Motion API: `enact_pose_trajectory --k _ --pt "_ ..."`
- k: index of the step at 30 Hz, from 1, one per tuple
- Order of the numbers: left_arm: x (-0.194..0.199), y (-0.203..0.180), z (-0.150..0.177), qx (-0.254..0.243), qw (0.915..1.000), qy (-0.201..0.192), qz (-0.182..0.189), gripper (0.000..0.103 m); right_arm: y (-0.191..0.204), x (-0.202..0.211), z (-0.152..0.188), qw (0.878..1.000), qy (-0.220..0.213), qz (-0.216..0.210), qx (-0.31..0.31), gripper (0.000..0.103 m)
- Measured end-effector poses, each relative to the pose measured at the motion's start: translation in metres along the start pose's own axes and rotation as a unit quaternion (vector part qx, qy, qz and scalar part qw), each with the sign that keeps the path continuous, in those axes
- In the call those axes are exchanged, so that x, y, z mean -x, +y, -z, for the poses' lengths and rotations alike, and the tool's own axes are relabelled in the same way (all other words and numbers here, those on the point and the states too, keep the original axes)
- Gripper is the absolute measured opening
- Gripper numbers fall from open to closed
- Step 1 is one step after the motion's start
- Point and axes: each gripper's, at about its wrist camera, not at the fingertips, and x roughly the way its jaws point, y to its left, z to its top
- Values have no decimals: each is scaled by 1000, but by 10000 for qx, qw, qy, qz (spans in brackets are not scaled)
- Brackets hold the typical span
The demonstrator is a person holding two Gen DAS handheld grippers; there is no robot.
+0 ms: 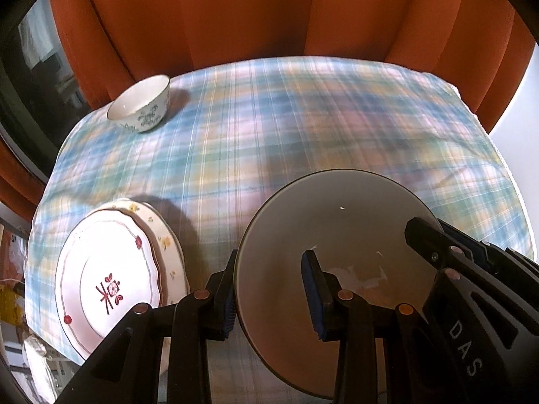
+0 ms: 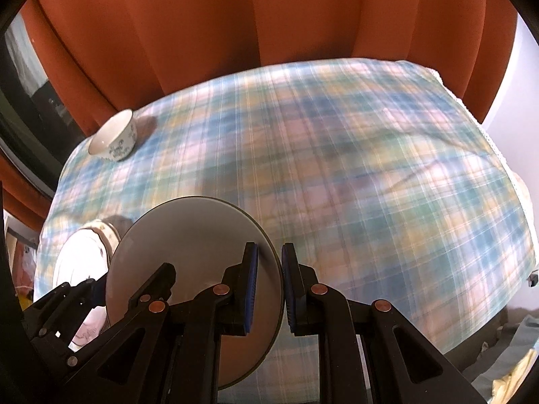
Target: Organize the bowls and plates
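A: Both claws grip the grey plate (image 1: 337,245); left claw (image 1: 269,296) pinched on its rim at 9 o'clock, right claw (image 2: 269,289) clamped at 3 o'clock.

B: Risk: uneven tilt lets it slip; it could strike the stacked floral plates (image 1: 111,269) at 9 o'clock.

A: Plain, glossy, dark-edged; above the checked worktop (image 1: 303,118); small bowl (image 1: 141,104) at 11 o'clock.

A large plate (image 1: 337,235) hung above the table (image 1: 303,118), gripped on opposite edges by the left gripper (image 1: 269,289) and right gripper (image 2: 269,286). To its left lay stacked plates (image 1: 111,269), and a bowl (image 1: 141,104) stood behind them near the curtain (image 1: 252,10).
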Motion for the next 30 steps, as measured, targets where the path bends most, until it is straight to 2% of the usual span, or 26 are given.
enact_pose_trajectory --k 8,13,21,23,25,26,27,28,30 --pt "-6 0 3 -61 9998 -7 -172 34 3 -13 3 9998 155 20 113 18" --pt "-17 4 8 17 9996 223 -159 34 6 -24 5 9994 307 17 166 18" --pt "-20 3 11 -31 9998 170 -141 35 6 -29 8 9993 323 37 201 21" --pt "-21 4 12 -39 9997 222 -31 40 5 -30 9 9992 370 15 166 22" --pt "-20 6 13 -51 9997 234 56 42 6 -31 10 9991 413 -20 125 30" --pt "-20 6 13 -53 9997 238 97 47 7 -31 11 9990 422 -46 101 35" --pt "-20 8 14 -57 9995 242 170 52 9 -29 11 9992 400 -35 86 45" --pt "-19 10 15 -63 9995 234 218 62 11 -27 12 9994 343 32 87 58" --pt "-14 13 15 -113 9994 147 301 67 13 -22 14 9996 246 91 68 65"
